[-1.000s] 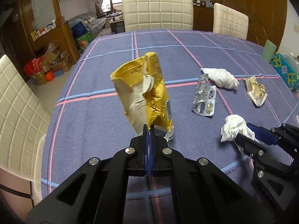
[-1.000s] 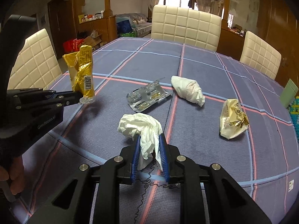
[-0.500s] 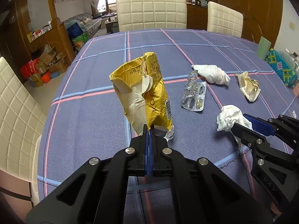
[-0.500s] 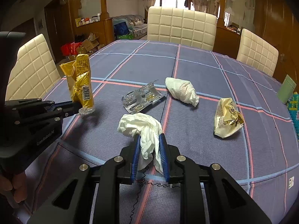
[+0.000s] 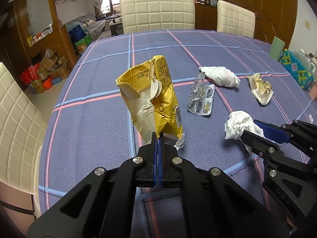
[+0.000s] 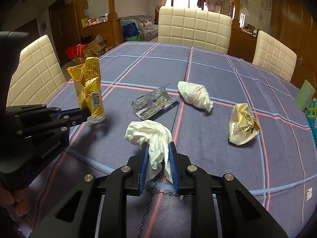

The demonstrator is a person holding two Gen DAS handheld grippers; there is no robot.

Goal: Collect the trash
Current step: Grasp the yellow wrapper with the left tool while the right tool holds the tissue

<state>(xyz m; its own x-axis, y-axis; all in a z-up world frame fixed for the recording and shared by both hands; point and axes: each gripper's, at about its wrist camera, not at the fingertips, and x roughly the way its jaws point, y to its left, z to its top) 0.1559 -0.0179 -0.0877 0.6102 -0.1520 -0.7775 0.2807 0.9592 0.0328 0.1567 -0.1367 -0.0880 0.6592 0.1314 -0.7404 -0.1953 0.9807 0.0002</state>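
Two close wrist views, angled down, sharing the checked tablecloth [image 5: 99, 123] [image 6: 218, 75]

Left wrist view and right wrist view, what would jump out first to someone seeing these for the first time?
First, the crumpled gold packet standing upright in the shut jaws of the left gripper, at the table's left side. Next, the white tissue pinched by the right gripper near the front edge. Beyond them on the checked tablecloth lie a blister pack, a second tissue wad and another gold wrapper.
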